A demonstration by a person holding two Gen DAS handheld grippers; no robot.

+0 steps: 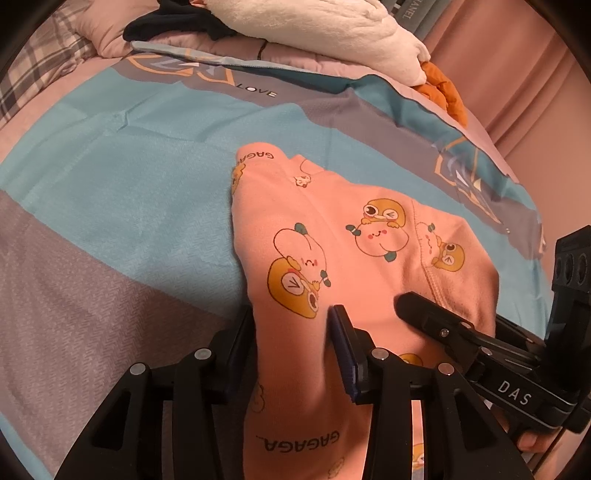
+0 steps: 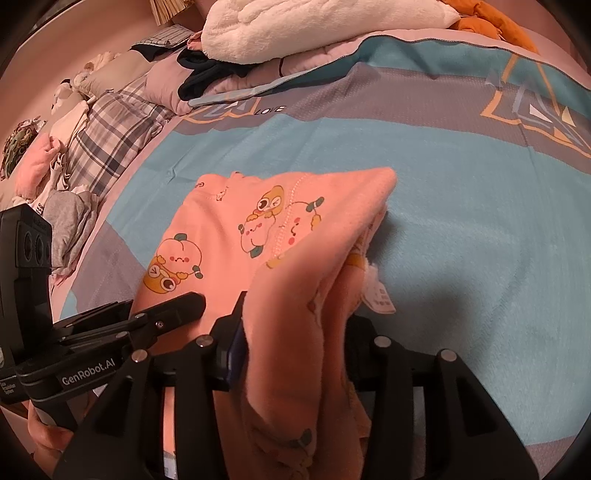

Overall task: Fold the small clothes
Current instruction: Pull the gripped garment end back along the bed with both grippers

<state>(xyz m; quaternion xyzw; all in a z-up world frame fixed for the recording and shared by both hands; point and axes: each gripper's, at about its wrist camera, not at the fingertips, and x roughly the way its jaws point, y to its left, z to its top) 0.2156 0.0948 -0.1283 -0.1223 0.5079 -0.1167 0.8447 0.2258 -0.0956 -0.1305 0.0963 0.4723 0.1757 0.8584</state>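
A small pink garment [image 1: 332,236] printed with cartoon peaches and ducks lies partly folded on the blue and grey bedspread [image 1: 110,177]. My left gripper [image 1: 291,332] is shut on the garment's near left edge, with cloth bunched between the fingers. The right gripper's finger [image 1: 436,317] rests on the cloth beside it. In the right wrist view my right gripper [image 2: 295,332] is shut on the garment [image 2: 236,225], holding a lifted fold with a white care label [image 2: 380,295] hanging out. The left gripper's finger [image 2: 173,310] lies to its left.
A white fluffy blanket [image 1: 332,33] and dark clothes [image 1: 177,22] are piled at the far edge of the bed. An orange cloth [image 1: 443,88] lies at the far right. In the right wrist view plaid bedding [image 2: 110,136] and loose clothes [image 2: 66,218] sit at the left.
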